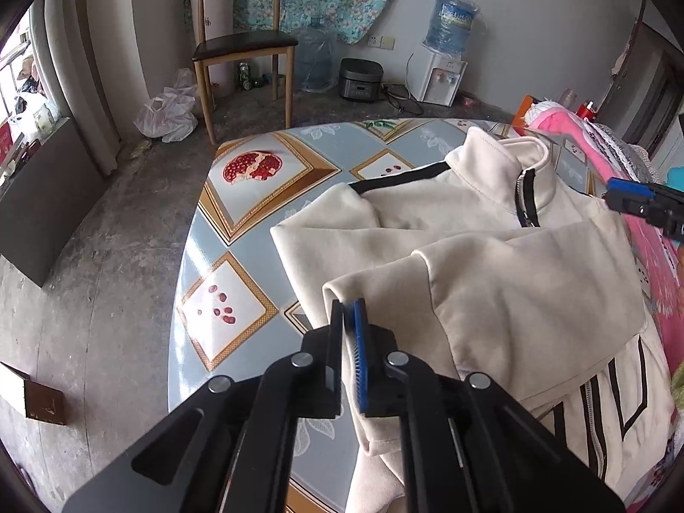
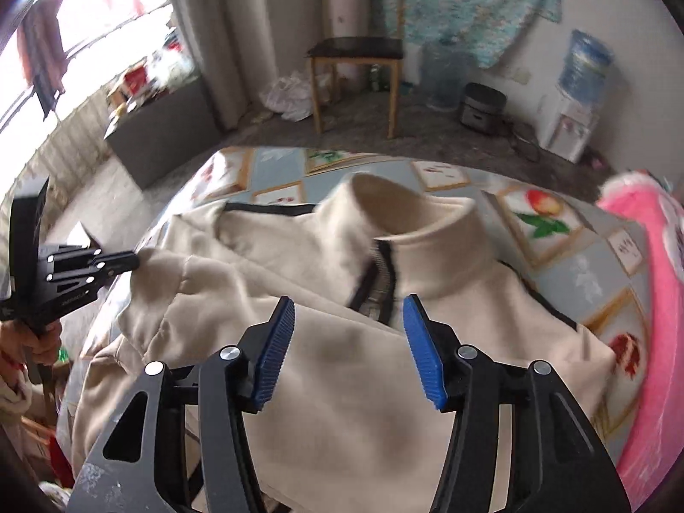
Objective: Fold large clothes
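Jacket (image 1: 491, 256), cream: left gripper (image 1: 350, 312) pinching sleeve cuff (image 1: 337, 295), seemingly; right gripper (image 2: 348, 316) wide, empty, three o'clock. Risk: shallow pinch slipping mid-fold.

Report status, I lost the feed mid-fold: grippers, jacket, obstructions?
Left gripper shut on cream jacket sleeve cuff. Right gripper open above jacket, empty. Pink blanket beside jacket on table.

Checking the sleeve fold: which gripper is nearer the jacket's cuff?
Left. The left gripper is shut on the cuff; the right gripper hangs open over the jacket near the collar.
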Demonstrator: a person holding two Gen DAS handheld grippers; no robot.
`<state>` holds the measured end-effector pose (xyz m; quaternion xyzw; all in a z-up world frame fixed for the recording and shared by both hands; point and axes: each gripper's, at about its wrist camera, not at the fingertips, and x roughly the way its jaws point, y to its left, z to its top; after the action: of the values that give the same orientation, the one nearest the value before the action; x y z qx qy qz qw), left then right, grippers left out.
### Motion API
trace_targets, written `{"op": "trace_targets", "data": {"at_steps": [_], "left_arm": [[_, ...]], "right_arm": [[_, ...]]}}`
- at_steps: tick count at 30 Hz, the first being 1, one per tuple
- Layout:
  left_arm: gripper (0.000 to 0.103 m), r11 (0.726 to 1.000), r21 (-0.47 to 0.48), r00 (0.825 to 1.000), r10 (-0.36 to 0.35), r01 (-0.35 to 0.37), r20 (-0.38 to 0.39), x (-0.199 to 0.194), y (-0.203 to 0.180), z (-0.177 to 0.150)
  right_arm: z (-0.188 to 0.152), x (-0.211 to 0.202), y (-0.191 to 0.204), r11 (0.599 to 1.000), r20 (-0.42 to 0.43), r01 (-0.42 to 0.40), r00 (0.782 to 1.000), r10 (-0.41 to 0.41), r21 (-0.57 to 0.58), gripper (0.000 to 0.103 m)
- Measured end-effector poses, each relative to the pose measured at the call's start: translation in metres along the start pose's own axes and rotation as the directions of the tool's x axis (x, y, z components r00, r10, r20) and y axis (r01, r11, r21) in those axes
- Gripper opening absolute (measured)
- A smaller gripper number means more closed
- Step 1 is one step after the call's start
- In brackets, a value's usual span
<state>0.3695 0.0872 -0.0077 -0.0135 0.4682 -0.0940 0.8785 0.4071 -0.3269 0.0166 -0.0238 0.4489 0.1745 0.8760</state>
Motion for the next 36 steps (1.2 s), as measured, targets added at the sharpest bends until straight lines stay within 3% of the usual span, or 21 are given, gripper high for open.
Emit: {"op": "trace_targets", "data": {"at_steps": [3, 6, 9, 13, 16, 20, 26, 32, 34, 36], "left_arm": [[0.006, 0.999, 0.012, 1.000, -0.030, 0.030, 0.007, -0.002, -0.005, 0.001], [0.006, 0.999, 0.041, 1.000, -0.017, 0.018, -0.025, 0.011, -0.017, -0.001], [0.006, 0.998, 0.059, 0.998, 0.015, -0.012, -0.058, 0.028, -0.025, -0.004], [0.006, 0.999, 0.030, 0.997, 0.035, -0.033, -0.076, 0.037, -0.023, -0.009], [0.006, 0.999, 0.026, 0.996, 0.047, -0.045, -0.077, 0.039, -0.022, -0.007], [0.006, 0.998, 0.028, 0.995, 0.064, -0.062, -0.082, 0.039, -0.019, -0.006], [0.006, 0.997, 0.039, 0.994, 0.077, -0.074, -0.082, 0.040, -0.020, -0.004], [0.006, 0.996, 0.071, 0.998, 0.060, -0.058, -0.031, 0.021, -0.031, 0.006], [0.006, 0.995, 0.094, 0.999, 0.045, -0.042, -0.030, 0.019, -0.041, 0.007], [0.006, 0.991, 0.129, 0.998, 0.037, -0.029, -0.060, 0.025, -0.054, 0.003]], "right_arm": [[-0.016, -0.010, -0.088, 0.972, -0.031, 0.093, 0.996, -0.088, 0.217, 0.055], [-0.037, -0.004, -0.152, 0.903, -0.069, 0.106, 0.994, -0.085, 0.416, 0.053], [-0.052, 0.009, -0.180, 0.862, -0.098, 0.106, 0.993, -0.066, 0.495, 0.046], [-0.060, 0.028, -0.188, 0.834, -0.102, 0.043, 0.995, 0.016, 0.550, 0.021], [-0.059, 0.026, -0.182, 0.849, -0.084, 0.061, 0.996, -0.019, 0.526, 0.006], [-0.063, 0.006, -0.177, 0.849, -0.007, 0.080, 0.996, -0.089, 0.522, 0.005], [-0.071, 0.025, -0.181, 0.857, -0.067, 0.174, 0.984, -0.162, 0.484, 0.005], [-0.062, -0.016, -0.134, 0.916, -0.015, 0.267, 0.961, -0.275, 0.300, 0.022], [-0.068, -0.026, -0.109, 0.948, 0.007, 0.240, 0.969, -0.247, 0.210, 0.033], [-0.080, -0.025, -0.082, 0.973, -0.018, 0.206, 0.979, -0.205, 0.102, 0.032]]}}
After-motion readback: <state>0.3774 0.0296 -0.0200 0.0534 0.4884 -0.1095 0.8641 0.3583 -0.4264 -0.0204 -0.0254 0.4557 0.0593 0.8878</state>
